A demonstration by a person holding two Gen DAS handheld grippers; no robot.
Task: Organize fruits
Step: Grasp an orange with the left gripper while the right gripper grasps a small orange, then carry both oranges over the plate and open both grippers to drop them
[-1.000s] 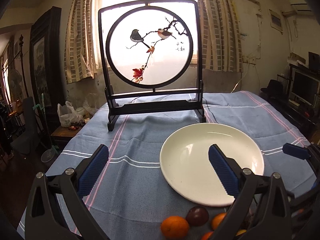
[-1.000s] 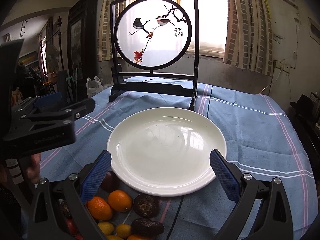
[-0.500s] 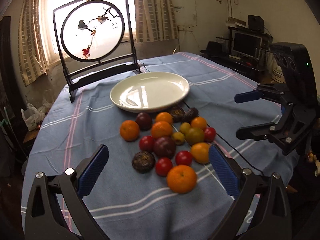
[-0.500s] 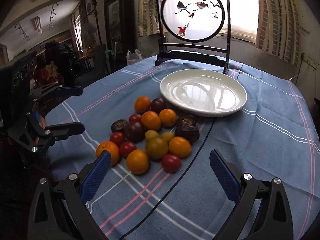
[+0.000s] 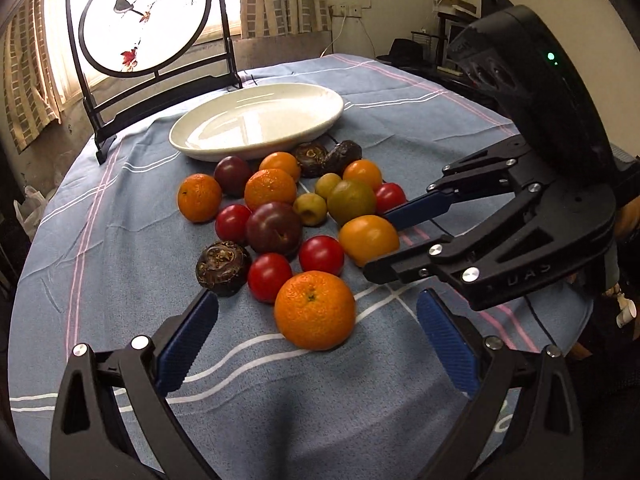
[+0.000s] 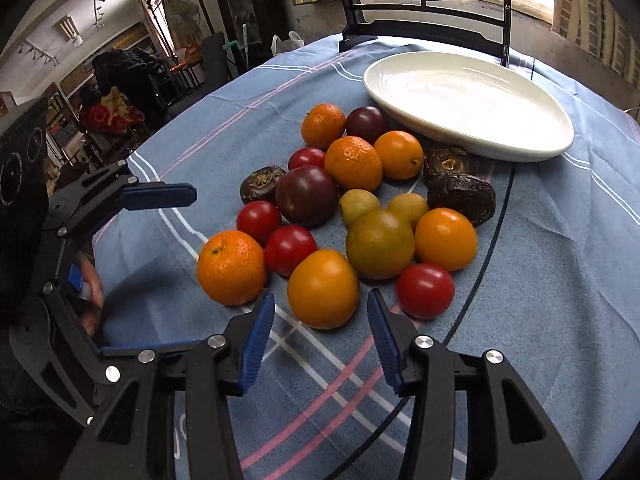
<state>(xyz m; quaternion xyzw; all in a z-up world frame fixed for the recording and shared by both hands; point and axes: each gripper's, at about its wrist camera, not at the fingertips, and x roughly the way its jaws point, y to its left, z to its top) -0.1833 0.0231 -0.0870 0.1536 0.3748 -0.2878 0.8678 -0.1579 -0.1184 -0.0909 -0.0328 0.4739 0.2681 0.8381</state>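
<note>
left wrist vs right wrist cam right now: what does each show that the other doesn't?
Left wrist only: the full round bird screen, a black hat on the far furniture, and the right tool open beside the fruit.

Right wrist only: the cluttered room with a floor fan, and the left tool open.

Both: the empty white plate, the loose fruit pile including the nearest tangerine, and the blue striped cloth.

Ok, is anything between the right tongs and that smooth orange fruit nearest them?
Nothing visible. The right tongs are open, and the smooth orange fruit sits just ahead of the gap, with only bare tablecloth between.
</note>
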